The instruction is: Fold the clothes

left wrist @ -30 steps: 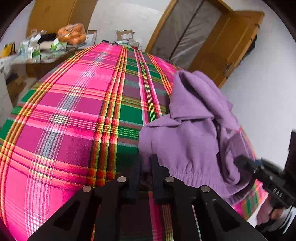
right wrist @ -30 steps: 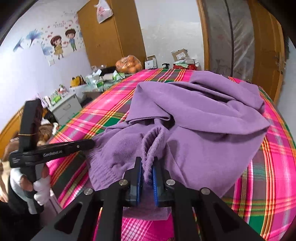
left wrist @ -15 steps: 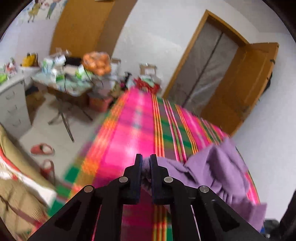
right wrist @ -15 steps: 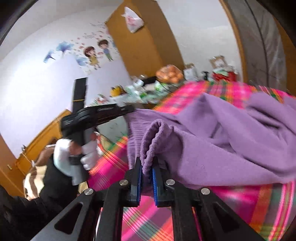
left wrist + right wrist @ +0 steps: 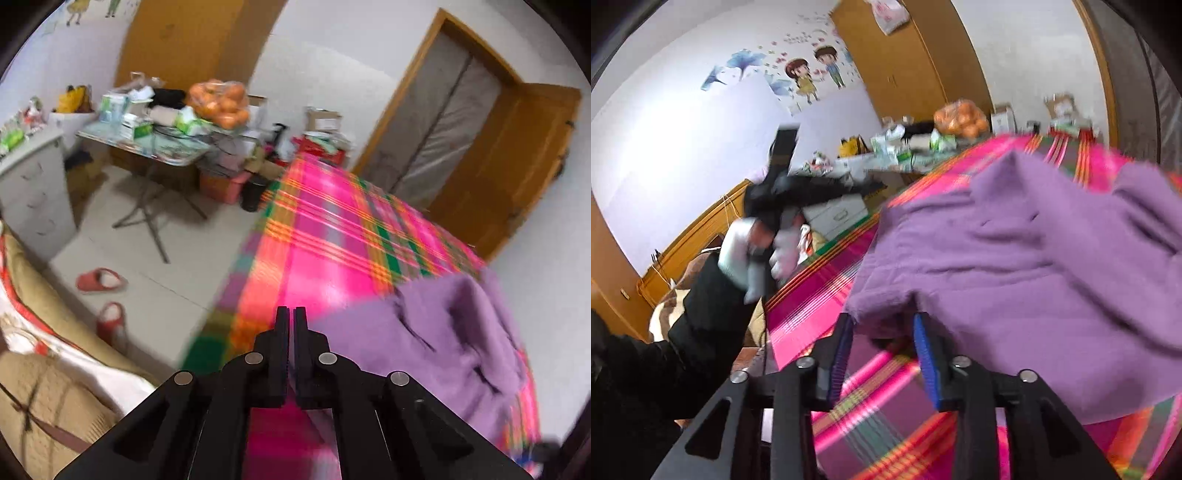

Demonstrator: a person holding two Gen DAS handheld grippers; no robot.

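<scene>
A purple knit garment (image 5: 1015,258) lies crumpled on the pink plaid bed cover (image 5: 820,280). My right gripper (image 5: 882,321) is at the garment's near edge. Its jaws are opening, the blue pads (image 5: 925,354) stand wide apart, and the hem hangs loose over the gap without being pressed. In the left wrist view the garment (image 5: 443,332) lies to the right of my left gripper (image 5: 291,312), which is shut with no cloth between its fingers. The right wrist view also shows the left gripper (image 5: 812,188) up at the left, held by a white-gloved hand (image 5: 746,251).
The bed's left edge (image 5: 236,280) drops to a tiled floor with red slippers (image 5: 99,280). Beyond stand a folding table (image 5: 159,151) with a bag of oranges (image 5: 218,99), grey drawers (image 5: 33,184) and an open wooden door (image 5: 509,166). A quilted bed (image 5: 37,387) lies at the near left.
The left gripper swung left, away from the garment; the cloth left its jaws and they shut fully. The right gripper's jaws spread apart and let go of the folded hem.
</scene>
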